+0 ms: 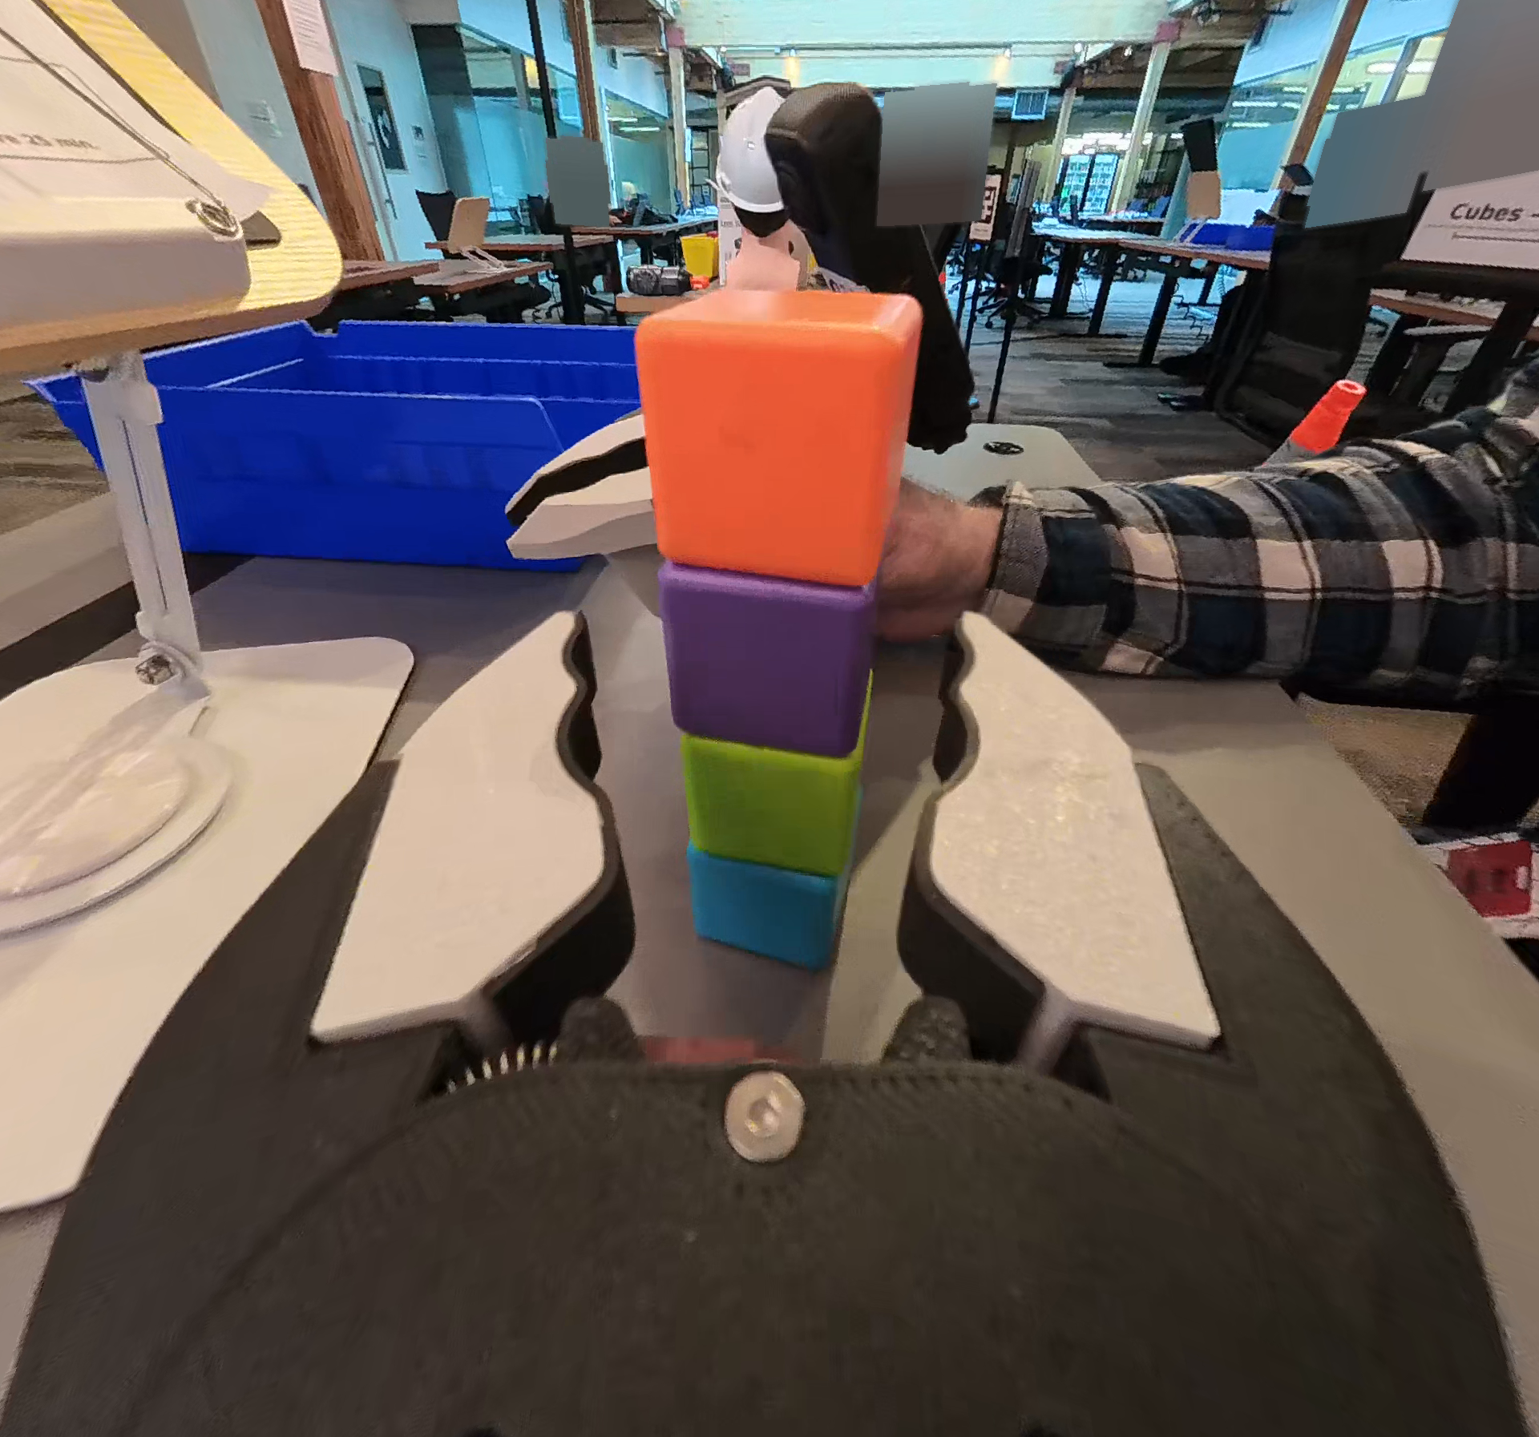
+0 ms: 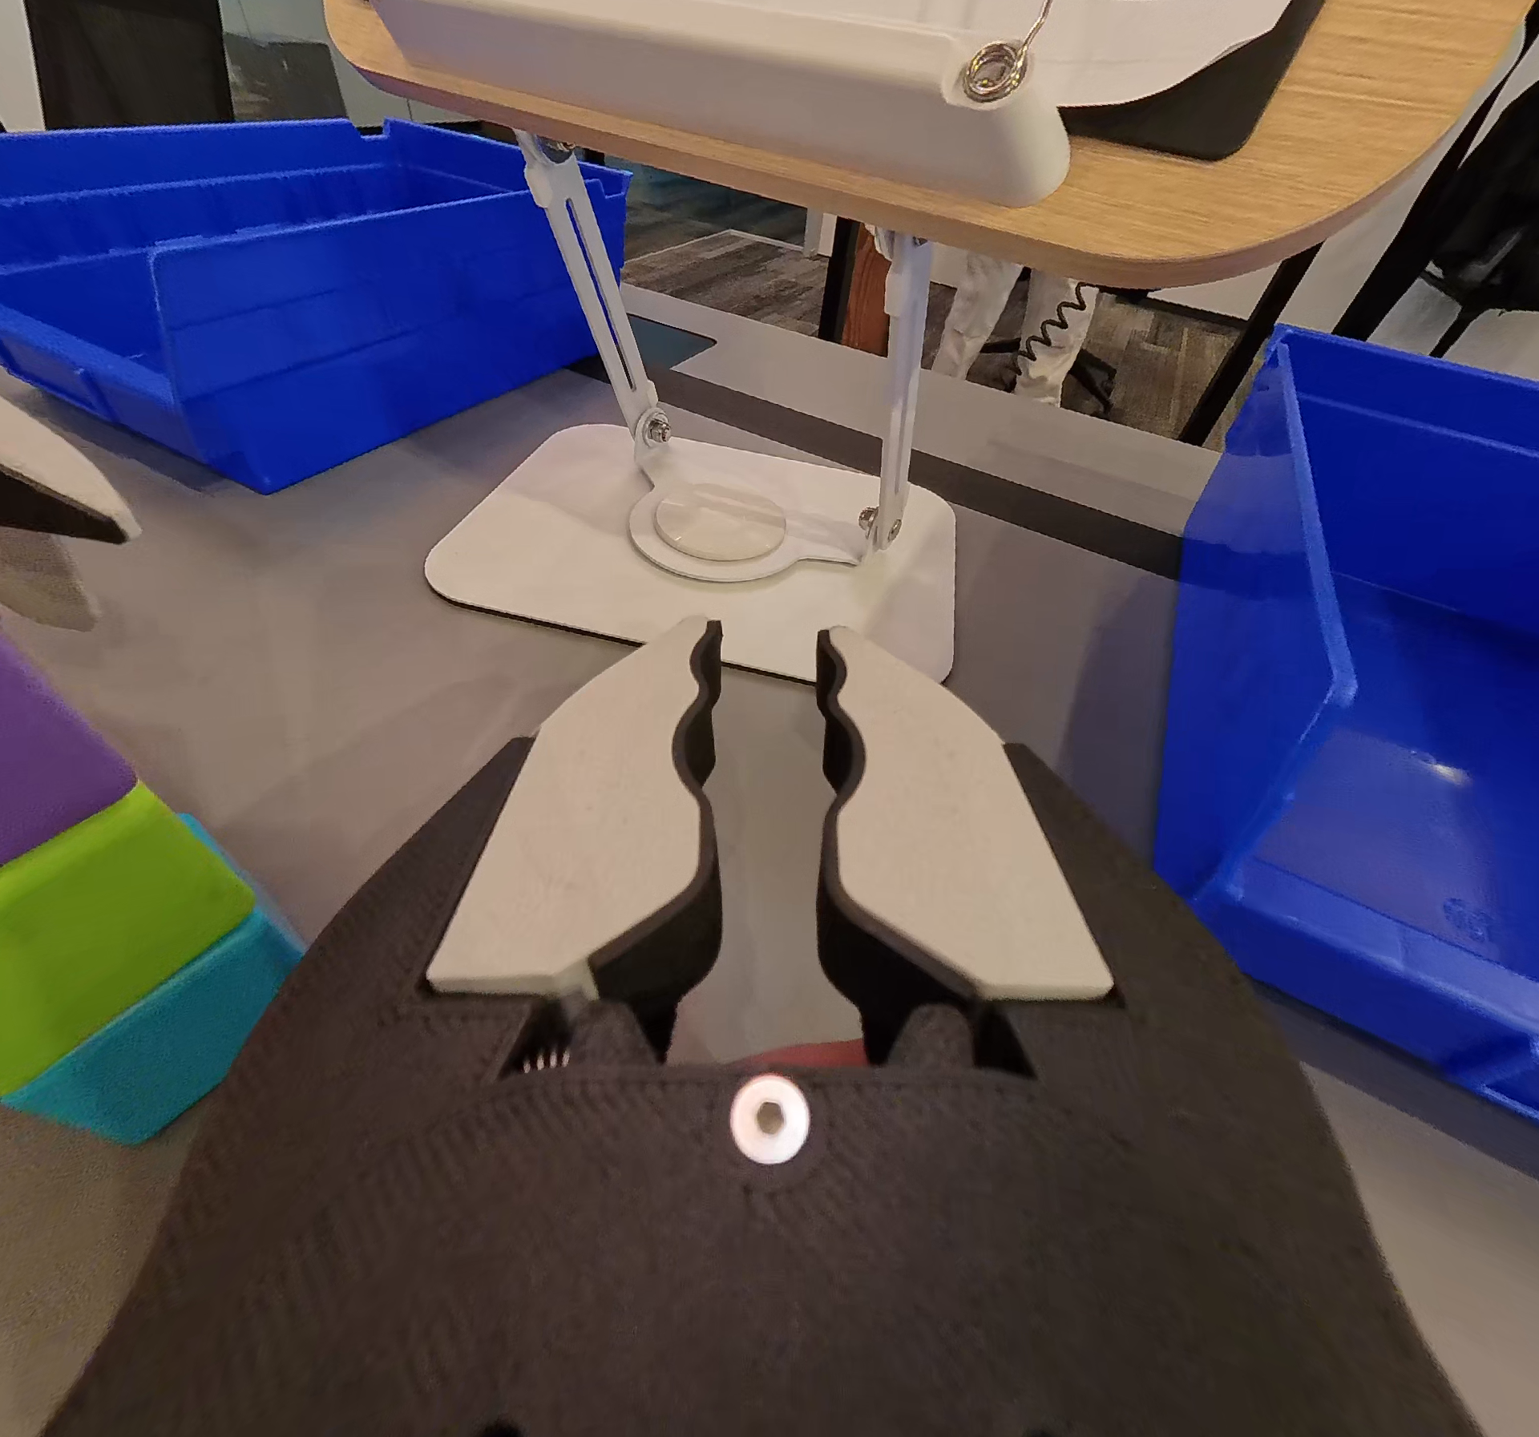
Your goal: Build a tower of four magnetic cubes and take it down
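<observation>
A blue bin [image 1: 350,439] is seen far left on the counter [image 1: 1249,856]. The left claw [image 1: 766,731] is spread, empty, flanking the tower: orange cube [image 1: 774,431] atop purple [image 1: 766,660], green [image 1: 770,802], teal [image 1: 762,906]. The right claw [image 2: 768,677] is held narrowly parted, empty, beside the tower, facing a stand [image 2: 583,564].
</observation>
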Tool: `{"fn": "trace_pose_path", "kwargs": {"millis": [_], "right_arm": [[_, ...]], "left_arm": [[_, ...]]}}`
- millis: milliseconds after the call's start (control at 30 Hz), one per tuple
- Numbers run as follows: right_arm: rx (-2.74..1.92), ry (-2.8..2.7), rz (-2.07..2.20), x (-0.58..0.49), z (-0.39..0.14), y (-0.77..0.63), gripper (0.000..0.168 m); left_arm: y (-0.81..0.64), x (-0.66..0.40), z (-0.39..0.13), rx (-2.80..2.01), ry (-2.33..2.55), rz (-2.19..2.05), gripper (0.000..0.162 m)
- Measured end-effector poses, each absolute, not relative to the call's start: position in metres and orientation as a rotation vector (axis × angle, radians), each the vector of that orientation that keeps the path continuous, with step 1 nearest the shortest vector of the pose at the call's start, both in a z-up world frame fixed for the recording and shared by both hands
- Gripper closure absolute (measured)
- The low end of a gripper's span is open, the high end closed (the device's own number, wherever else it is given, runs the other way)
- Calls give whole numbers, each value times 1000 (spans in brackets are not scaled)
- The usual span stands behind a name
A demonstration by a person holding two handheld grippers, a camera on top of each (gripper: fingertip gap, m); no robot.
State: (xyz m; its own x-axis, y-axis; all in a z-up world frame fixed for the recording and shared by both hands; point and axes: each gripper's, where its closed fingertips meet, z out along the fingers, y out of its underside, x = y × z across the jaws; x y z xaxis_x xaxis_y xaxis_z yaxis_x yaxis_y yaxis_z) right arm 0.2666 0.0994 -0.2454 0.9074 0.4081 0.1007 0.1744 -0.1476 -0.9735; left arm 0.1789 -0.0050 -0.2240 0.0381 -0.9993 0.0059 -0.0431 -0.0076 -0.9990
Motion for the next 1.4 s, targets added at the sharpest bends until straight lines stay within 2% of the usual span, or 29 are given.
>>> {"fn": "trace_pose_path", "kwargs": {"millis": [67,167,200,400,567,767,967,1033,1300,1400], "right_arm": [[-1726,-446,217,266,-246,99,146],[-1725,-444,220,267,-245,99,146],[-1720,-442,224,267,-244,99,146],[-1555,-516,404,259,-201,76,144],[-1557,-753,656,237,-152,42,113],[-1744,-1339,509,189,-145,4,104],[-2026,-1743,258,172,-189,-5,105],[-2062,-1789,193,171,-197,-3,116],[-2092,-1732,287,169,-196,-3,118],[-2063,-1621,451,162,-178,-1,118]], "left_arm": [[-4,184,-225,-1269,1220,-1180,90],[-5,187,-226,-1263,1236,-1179,112],[-6,187,-226,-1259,1242,-1182,113],[-6,188,-226,-1254,1250,-1174,113],[-6,188,-226,-1256,1247,-1165,113],[-6,188,-226,-1255,1247,-1160,113],[-6,188,-226,-1255,1248,-1154,113],[-6,188,-226,-1258,1246,-1152,113],[-6,187,-227,-1265,1258,-1147,113],[-5,187,-227,-1272,1259,-1147,113]]}}
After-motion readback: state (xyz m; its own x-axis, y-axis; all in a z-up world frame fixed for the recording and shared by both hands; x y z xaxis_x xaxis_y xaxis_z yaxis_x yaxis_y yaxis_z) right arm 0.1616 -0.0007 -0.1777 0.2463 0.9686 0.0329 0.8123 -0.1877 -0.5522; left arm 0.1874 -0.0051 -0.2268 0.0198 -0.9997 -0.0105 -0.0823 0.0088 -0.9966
